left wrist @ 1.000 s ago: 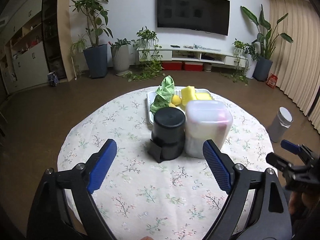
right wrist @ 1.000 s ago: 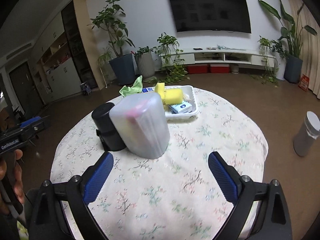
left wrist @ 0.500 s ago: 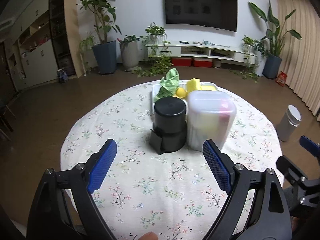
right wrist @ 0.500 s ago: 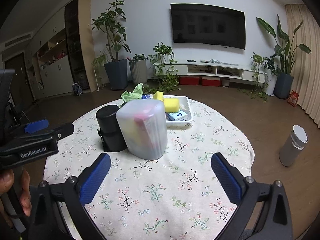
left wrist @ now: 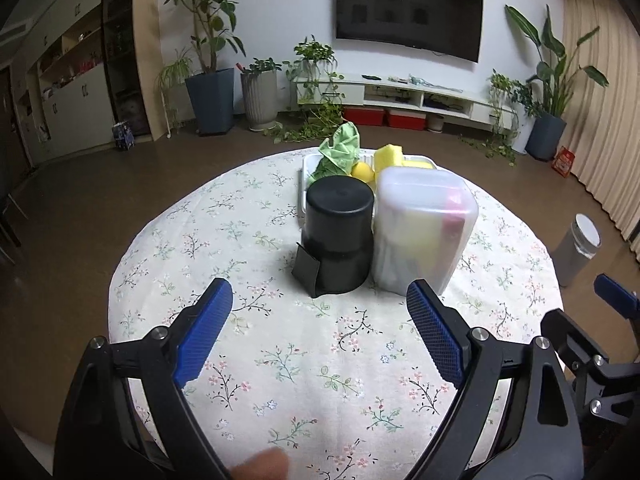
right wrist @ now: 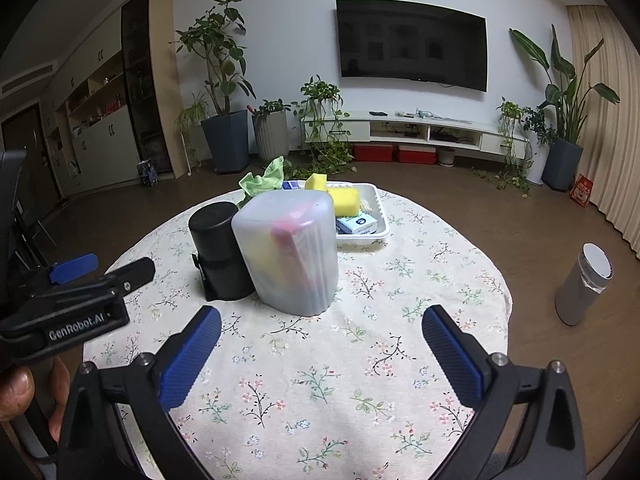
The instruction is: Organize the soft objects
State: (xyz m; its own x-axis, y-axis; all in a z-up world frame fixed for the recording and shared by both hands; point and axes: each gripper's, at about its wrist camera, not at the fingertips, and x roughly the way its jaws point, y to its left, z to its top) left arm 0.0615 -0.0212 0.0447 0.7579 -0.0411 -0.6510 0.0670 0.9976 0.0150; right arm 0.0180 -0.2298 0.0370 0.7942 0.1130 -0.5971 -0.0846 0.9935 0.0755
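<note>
The left tool (left wrist: 320, 316) hangs over the near part of the round desk (left wrist: 240, 360), its blue pads spread wide with only flowered cloth between them. The right tool (right wrist: 322, 336) does the same just beside it; its jaws have just been opening to their widest, and nothing sits between them either. In the right wrist view the left tool shows at the left edge, held in a person's hand (right wrist: 20, 396).

Straight ahead of both tools, well clear of the pads, stand two containers touching side by side: a black cylinder (left wrist: 338, 236) with a flap at its base, nearer the left tool, and a frosted plastic tub (left wrist: 424, 228), nearer the right, with yellow and pink shapes blurred inside.

Behind them, farther from the tools, a white tray (right wrist: 376, 216) holds the soft things: yellow sponges (right wrist: 344, 200), a green cloth (right wrist: 264, 180) draped at its far left corner, a small yellow ball (left wrist: 362, 170), and a blue-and-white packet (right wrist: 356, 224).

Off the desk, right of the right tool, a grey bin (right wrist: 584, 288) stands on the floor.
</note>
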